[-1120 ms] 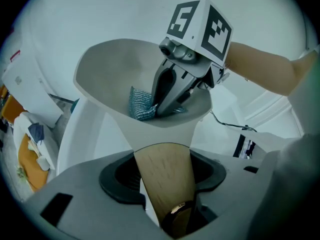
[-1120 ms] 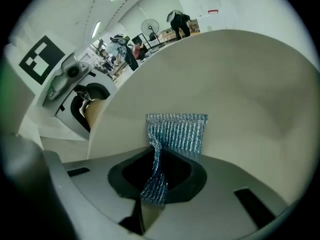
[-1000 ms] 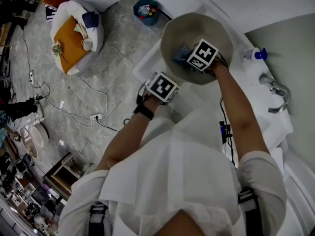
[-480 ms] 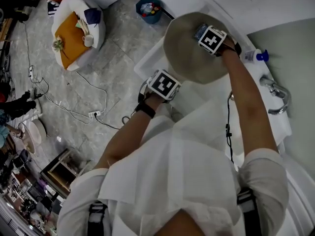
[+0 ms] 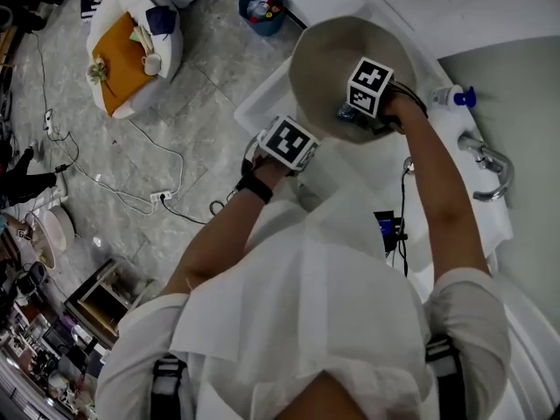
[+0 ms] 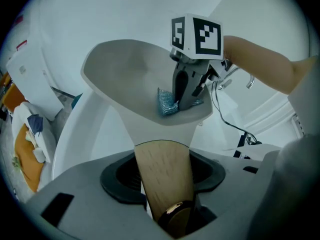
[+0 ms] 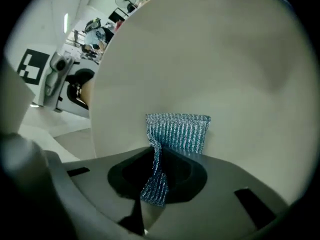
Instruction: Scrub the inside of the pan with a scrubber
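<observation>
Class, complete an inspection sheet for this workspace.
Surface: white sink, pan held over it.
Job's things: beige pan with wooden handle; blue scrubber against its inside.
Clutter: bottle with blue cap beside the tap.
Grippers: left gripper shut on the handle; right gripper shut on the scrubber.
Cables: a cable along the right arm; cords across the floor.
Surroundings: grey floor, blue bucket, white basket with orange cloth.

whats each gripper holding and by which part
Left gripper grips the pan by its wooden handle; right gripper pinches the scrubber by one bunched edge.
</observation>
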### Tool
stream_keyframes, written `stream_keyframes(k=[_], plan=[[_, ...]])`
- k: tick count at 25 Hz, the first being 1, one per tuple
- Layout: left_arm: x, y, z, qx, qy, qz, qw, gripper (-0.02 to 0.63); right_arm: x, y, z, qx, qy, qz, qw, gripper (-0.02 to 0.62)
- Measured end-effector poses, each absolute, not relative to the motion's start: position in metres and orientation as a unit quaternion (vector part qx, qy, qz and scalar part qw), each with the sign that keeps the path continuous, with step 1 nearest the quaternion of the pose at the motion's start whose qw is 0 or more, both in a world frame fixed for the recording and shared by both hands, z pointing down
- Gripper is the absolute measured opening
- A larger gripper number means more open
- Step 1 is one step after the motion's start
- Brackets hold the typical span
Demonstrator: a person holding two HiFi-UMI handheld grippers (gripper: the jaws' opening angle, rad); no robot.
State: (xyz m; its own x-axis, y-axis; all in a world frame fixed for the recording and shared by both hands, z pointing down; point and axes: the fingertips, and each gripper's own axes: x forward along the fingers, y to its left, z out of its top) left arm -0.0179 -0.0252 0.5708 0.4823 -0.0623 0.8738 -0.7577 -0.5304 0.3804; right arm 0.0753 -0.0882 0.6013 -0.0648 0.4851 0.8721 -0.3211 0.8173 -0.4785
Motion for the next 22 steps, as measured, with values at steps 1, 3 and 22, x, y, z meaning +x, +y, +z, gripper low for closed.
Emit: stream_keyframes(k=[1,3,22], plan=[[-0.017,-0.025,0.571,0.761,-0.268,0.432,0.403,0.238,0.063,-0.080,0.599,-0.070,-0.678,0.317,0.660,0.046],[-0.017,-0.025,0.571,0.761,-0.267,0.433,0.403,0.238,0.032,-0.072,0.593,-0.072,-0.705,0.358,0.607,0.046],[-0.017,-0.024,0.573,0.755,-0.271,0.434,0.410,0.236,0.049,-0.055,0.571,-0.101,-0.666,0.420,0.608,0.046]])
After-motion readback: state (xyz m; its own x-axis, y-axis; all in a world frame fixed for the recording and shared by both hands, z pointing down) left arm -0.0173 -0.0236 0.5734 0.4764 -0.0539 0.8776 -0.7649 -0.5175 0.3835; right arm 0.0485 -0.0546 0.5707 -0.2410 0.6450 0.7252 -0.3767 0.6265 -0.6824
